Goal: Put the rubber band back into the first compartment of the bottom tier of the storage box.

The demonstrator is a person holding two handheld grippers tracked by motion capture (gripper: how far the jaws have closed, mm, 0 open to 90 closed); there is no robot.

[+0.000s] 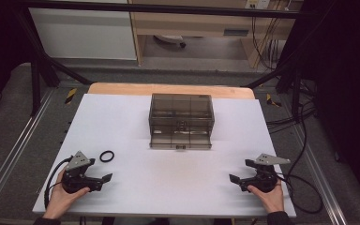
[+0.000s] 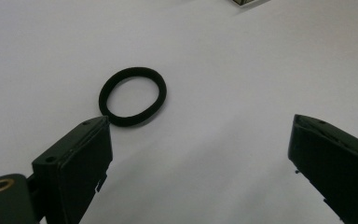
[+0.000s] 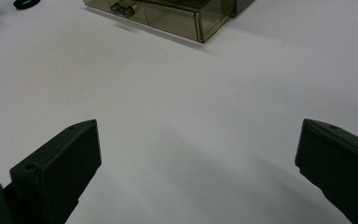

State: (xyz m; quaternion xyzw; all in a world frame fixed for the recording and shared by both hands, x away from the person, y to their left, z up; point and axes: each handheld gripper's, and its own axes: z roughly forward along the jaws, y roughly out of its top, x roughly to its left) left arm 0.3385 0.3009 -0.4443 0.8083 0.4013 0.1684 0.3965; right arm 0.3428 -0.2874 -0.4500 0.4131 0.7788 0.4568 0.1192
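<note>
A black elastic ring (image 1: 100,156) lies flat on the white table top (image 1: 168,187) at the near left. In the left gripper view the ring (image 2: 135,120) rests just past the tip of the left-hand jaw, outside the gap. My left gripper (image 1: 100,170) is open and holds nothing, its jaws (image 2: 199,123) set wide just above the table. My right gripper (image 1: 242,171) at the near right is open and holds nothing too, with bare table between its jaws (image 3: 199,123). A smoky see-through box (image 1: 181,112) stands at mid-table, its front drawer (image 1: 180,142) pulled out a little.
The box's near corner (image 3: 182,16) and the ring (image 3: 25,3) show far off in the right gripper view. A wooden edge (image 1: 168,89) borders the table's far side. Black frame bars and cables (image 1: 304,178) run along the right.
</note>
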